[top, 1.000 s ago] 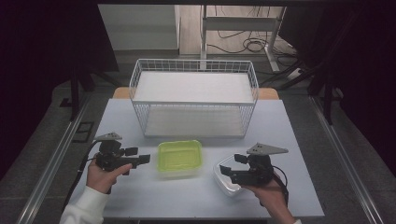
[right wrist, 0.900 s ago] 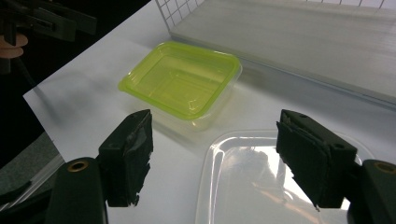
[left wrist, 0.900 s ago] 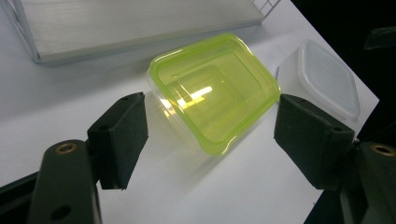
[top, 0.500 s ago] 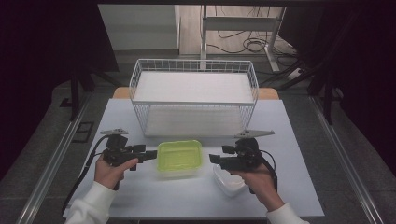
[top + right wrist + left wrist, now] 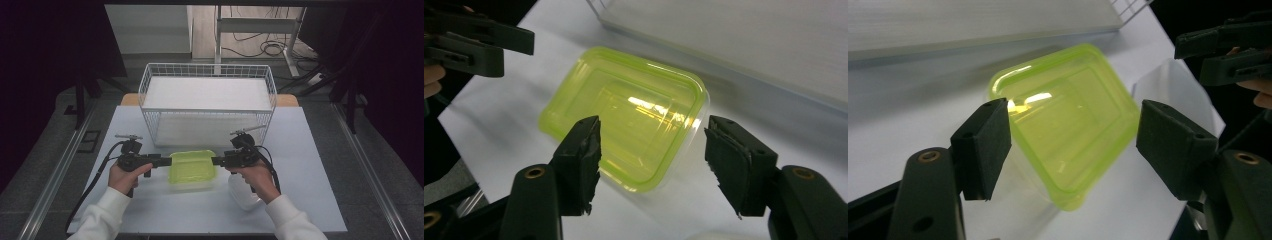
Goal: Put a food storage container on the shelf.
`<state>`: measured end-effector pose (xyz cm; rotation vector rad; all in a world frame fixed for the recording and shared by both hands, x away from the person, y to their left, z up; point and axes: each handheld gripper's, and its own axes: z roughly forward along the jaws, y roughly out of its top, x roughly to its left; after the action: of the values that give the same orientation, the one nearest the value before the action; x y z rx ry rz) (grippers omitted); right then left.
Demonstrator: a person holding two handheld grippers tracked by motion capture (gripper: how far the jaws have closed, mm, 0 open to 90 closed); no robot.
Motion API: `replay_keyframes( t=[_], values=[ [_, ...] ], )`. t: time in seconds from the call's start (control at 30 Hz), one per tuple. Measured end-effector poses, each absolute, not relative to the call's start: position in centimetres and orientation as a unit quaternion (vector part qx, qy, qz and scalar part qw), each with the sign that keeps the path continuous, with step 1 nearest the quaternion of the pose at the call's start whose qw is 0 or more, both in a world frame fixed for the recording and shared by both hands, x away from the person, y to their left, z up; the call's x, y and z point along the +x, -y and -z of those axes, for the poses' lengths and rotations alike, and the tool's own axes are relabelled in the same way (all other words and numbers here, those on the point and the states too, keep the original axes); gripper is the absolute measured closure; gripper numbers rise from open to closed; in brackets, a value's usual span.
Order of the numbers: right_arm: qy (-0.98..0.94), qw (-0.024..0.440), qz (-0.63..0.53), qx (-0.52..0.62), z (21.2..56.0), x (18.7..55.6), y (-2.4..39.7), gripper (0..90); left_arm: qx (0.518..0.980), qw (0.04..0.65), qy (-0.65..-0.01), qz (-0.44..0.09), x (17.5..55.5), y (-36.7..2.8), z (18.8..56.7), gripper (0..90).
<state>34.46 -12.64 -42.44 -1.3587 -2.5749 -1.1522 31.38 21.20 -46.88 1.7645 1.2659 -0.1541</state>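
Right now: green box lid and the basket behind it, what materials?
Lid: looks like translucent glossy plastic, lime green; light glints on it and the table shows through. Basket: thin white wire grid, probably coated metal, matte; a white sheet lines its inside, material unclear.

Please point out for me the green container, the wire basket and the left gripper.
Green container [image 5: 192, 166]: high view, middle of its lid.
Wire basket [image 5: 207, 111]: high view, front top rim.
Left gripper [image 5: 1073, 150]: left gripper view, midway between its open fingertips, which flank the container's end.
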Motion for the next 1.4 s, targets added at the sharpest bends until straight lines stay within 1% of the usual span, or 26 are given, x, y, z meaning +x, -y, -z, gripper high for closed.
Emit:
replay_keyframes(
  t=[0.17, 0.23, 0.3, 0.47, 0.57, 0.7, 0.83, 1.1, 1.17, 1.33, 1.4],
  values=[
    [0.826, 0.025, 0.342, -0.447, 43.6, 35.8, 11.6, 42.2, 0.711, 0.46, -0.526, 0.072, 32.0, -21.1, 47.6, 30.6],
    [0.826, 0.034, 0.334, -0.452, 44.2, 36.2, 11.3, 42.7, 0.702, 0.466, -0.532, 0.088, 32.2, -21.3, 48.0, 30.9],
    [0.828, 0.041, 0.324, -0.456, 44.7, 36.5, 11.0, 43.3, 0.703, 0.459, -0.537, 0.084, 32.3, -21.4, 48.2, 31.0],
    [0.828, 0.049, 0.312, -0.462, 45.5, 37.1, 10.6, 44.9, 0.706, 0.443, -0.545, 0.086, 32.6, -21.5, 49.2, 31.6],
    [0.829, 0.053, 0.304, -0.466, 46.0, 37.4, 10.4, 45.6, 0.704, 0.443, -0.545, 0.104, 32.8, -21.2, 49.7, 31.9],
    [0.829, 0.058, 0.3, -0.467, 46.4, 37.6, 10.3, 47.1, 0.697, 0.438, -0.557, 0.115, 33.1, -21.4, 50.7, 33.5],
    [0.831, 0.064, 0.295, -0.468, 46.8, 37.8, 10.1, 48.2, 0.695, 0.433, -0.561, 0.122, 33.2, -21.3, 51.3, 38.1],
    [0.826, 0.069, 0.288, -0.48, 47.4, 38.3, 10.4, 52.9, 0.697, 0.429, -0.556, 0.148, 33.3, -20.9, 52.0, 55.9],
    [0.825, 0.079, 0.286, -0.482, 47.6, 38.4, 10.5, 55.0, 0.695, 0.431, -0.555, 0.154, 33.3, -20.8, 52.1, 60.6],
    [0.822, 0.092, 0.282, -0.487, 47.8, 38.5, 10.6, 59.9, 0.698, 0.426, -0.553, 0.158, 33.4, -20.7, 52.3, 65.7],
    [0.821, 0.091, 0.278, -0.49, 47.9, 38.5, 10.7, 63.1, 0.697, 0.428, -0.551, 0.165, 33.3, -20.6, 52.3, 69.4]
  ],
)
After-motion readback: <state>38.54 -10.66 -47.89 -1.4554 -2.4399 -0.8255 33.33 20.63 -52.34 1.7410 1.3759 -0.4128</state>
